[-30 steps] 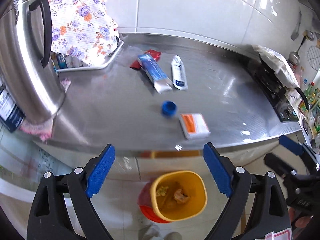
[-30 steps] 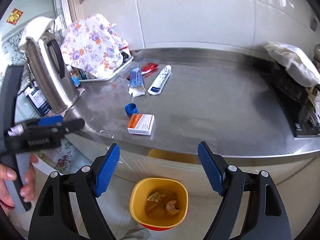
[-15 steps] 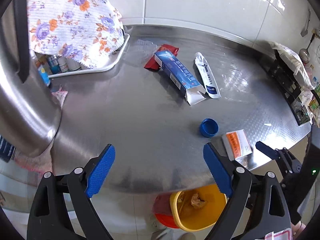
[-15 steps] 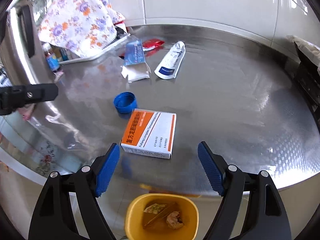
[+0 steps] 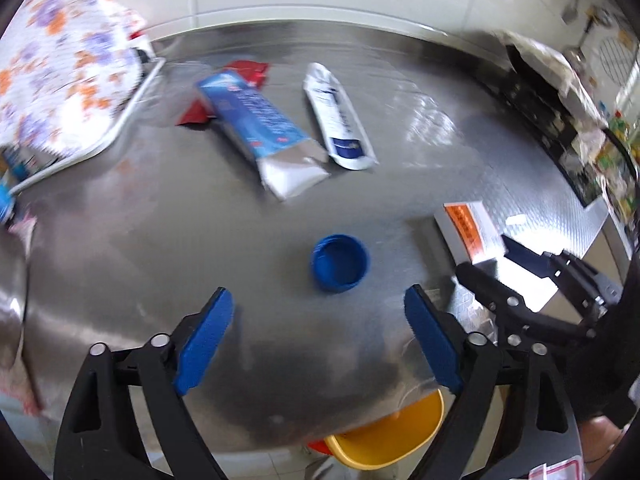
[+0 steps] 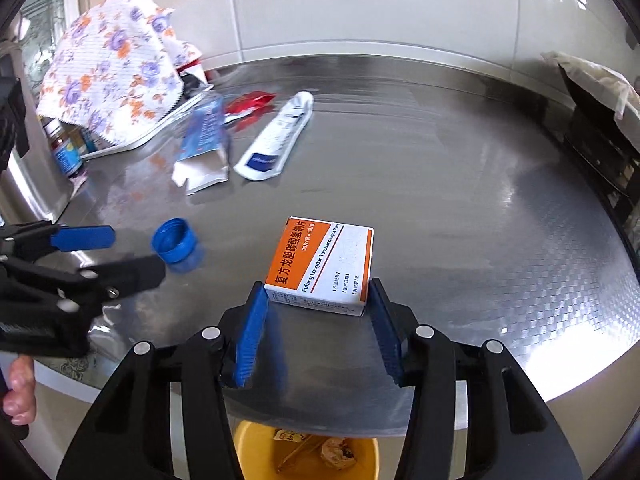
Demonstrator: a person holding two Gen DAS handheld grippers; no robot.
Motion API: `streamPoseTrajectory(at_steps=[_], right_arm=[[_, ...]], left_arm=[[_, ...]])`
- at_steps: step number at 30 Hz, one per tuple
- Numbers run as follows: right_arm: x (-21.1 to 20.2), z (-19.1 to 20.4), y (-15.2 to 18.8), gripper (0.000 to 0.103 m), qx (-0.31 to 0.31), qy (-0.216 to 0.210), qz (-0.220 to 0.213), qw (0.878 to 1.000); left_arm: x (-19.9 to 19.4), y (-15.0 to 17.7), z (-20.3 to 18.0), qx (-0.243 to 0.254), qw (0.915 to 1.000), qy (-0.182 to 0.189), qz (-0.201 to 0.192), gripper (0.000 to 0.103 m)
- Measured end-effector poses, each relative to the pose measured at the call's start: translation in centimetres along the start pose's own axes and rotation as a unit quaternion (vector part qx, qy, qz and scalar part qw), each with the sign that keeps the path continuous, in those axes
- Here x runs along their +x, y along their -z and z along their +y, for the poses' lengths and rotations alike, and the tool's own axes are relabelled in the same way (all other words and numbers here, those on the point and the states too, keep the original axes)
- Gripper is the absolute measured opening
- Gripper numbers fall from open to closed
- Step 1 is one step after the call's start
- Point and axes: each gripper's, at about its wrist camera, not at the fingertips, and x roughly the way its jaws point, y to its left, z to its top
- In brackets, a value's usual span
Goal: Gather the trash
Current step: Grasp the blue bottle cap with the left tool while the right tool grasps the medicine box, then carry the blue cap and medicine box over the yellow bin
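Right tongs point(image 6: 316, 300) narrowed onto medicine box point(image 6: 324, 266) | left tongs point(image 5: 318, 328) wide apart, empty, near blue cap point(image 5: 340, 263)

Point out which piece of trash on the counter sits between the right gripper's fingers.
The orange-and-white medicine box: the right gripper brackets its near end. The blue cap, toothpaste box and tube lie farther away.

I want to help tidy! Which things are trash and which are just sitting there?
Trash to collect: medicine box, blue cap, toothpaste box, white tube, red wrapper; yellow bin takes it.

Just there: floral cloth, tray, stove.
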Motion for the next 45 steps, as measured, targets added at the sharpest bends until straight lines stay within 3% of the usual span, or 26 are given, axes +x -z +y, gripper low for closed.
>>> streamPoseTrajectory(at_steps=[5,7,8,9,18,27,38,45], right_arm=[[0.1,-1.6,-0.3,0.052,0.008,0.005,0.001,1.0],[0.1,-2.1,-0.4,0.052,0.01,0.005,0.001,1.0],[0.0,-2.3,-0.4,0.052,0.011,0.004,0.001,1.0],[0.0,-2.5,-0.3,0.052,0.011,0.004,0.002,1.0],[-1.2,-3.7,-0.3,0.052,0.023,-0.008,-0.003,1.0],[-5.3,-3.8,0.9,0.052,0.001,-0.026,-0.019,0.999],[-12.7,-4.5,5.9,0.052,-0.047,-0.057,-0.031,0.997],[-15.7,-5.4,10.2,0.052,-0.061,-0.076,-0.01,0.995]], left_arm=[[1.2,-0.9,-1.4,0.03,0.9994,-0.018,-0.006,0.069],[1.4,-1.1,-1.6,0.039,0.9988,-0.03,-0.011,0.056],[1.4,-1.2,-1.5,0.04,0.9985,-0.036,-0.014,0.047],[1.4,-1.2,-1.4,0.039,0.9984,-0.037,-0.015,0.031],[0.1,-1.5,-0.6,0.004,0.9991,-0.037,-0.021,0.031],[-4.0,0.0,-3.2,0.0,0.9981,-0.043,-0.044,0.031],[-9.2,6.5,-8.7,-0.018,0.9967,-0.054,-0.058,0.031],[-10.4,11.3,-10.9,-0.023,0.9978,-0.053,-0.033,0.031]])
